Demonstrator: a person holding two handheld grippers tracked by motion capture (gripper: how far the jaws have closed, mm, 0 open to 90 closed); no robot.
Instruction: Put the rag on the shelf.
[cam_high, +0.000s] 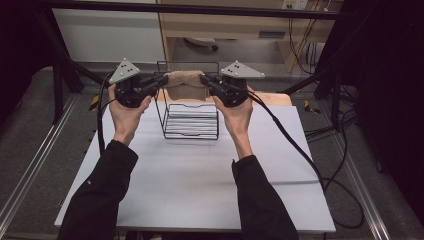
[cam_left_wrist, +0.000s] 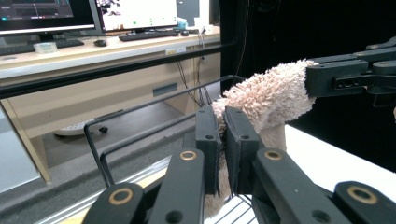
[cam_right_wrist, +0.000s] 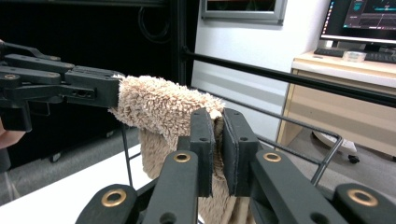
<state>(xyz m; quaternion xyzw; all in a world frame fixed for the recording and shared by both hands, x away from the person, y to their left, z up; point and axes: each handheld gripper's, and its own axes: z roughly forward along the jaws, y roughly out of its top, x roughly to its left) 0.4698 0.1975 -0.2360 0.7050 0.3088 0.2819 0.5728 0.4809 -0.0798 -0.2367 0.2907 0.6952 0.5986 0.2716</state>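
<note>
Item: one beige fleecy towel (cam_high: 185, 81), held stretched between two hand-held grippers above the far rail of a black wire rack (cam_high: 191, 120), toward 12 o'clock on the white table (cam_high: 200, 180). Left gripper (cam_high: 161, 81) stood at the towel's 9 o'clock end, its jaws pressed together and pinching a fold of the pile; in the left gripper view the cloth sat squeezed between the two black pads (cam_left_wrist: 223, 140). Right gripper (cam_high: 206, 81) stood at the 3 o'clock end, its jaws likewise clamped on the towel's edge (cam_right_wrist: 215, 140), with loose cloth hanging below them. The towel's middle sagged slightly between the grips. The rack stood upright on the table, just beneath the towel. Each gripper carried a grey three-cornered plate and a trailing black cable.
</note>
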